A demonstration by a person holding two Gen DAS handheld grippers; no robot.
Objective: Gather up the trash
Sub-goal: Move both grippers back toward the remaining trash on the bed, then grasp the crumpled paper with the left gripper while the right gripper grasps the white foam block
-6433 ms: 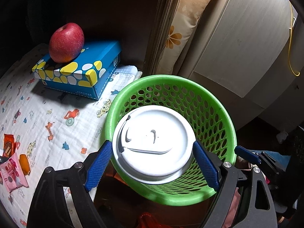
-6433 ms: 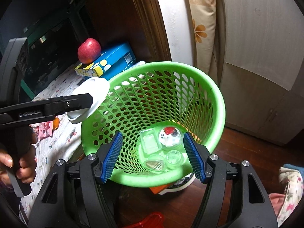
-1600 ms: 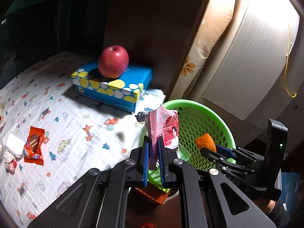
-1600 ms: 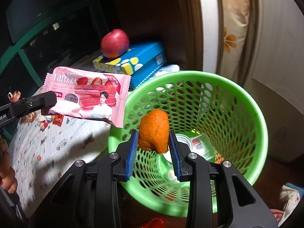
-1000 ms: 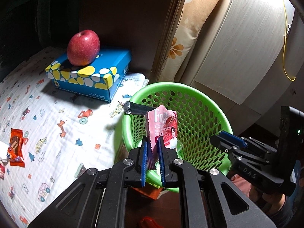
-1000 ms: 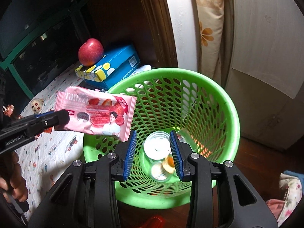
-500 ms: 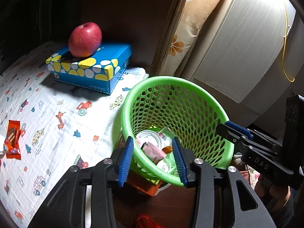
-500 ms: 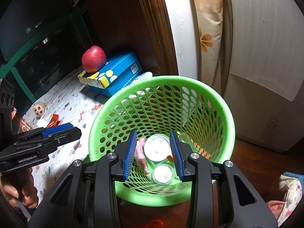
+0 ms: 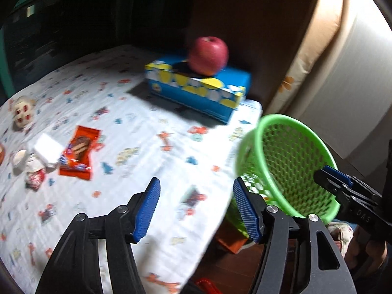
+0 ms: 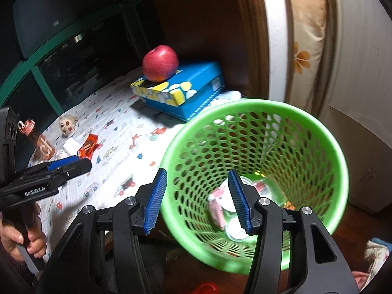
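Observation:
The green mesh basket [image 10: 257, 105] stands beside the table and holds a pink snack wrapper [image 10: 216, 208] and white lids [image 10: 236, 227]. My right gripper [image 10: 197, 183] hovers over the basket's near-left rim, jaws opening, nothing between them. My left gripper [image 9: 196, 196] is over the patterned tablecloth [image 9: 137, 127] near its right edge, jaws opening and empty. An orange wrapper [image 9: 78, 152], a white packet [image 9: 47, 149] and small cups [image 9: 35, 174] lie on the cloth, left of and beyond the left gripper. The view is blurred by motion.
A red apple [image 9: 208, 56] sits on a blue tissue box [image 9: 203, 93] at the table's back. A doll head [image 9: 23, 112] and a bottle [image 10: 39, 142] are at the far left. A floral cushion [image 10: 303, 49] and pale cabinet stand behind the basket [image 9: 294, 127].
The pink wrapper left my left gripper and lies in the basket. That gripper swung left over the table and widened. My right gripper's jaws widened and shifted left.

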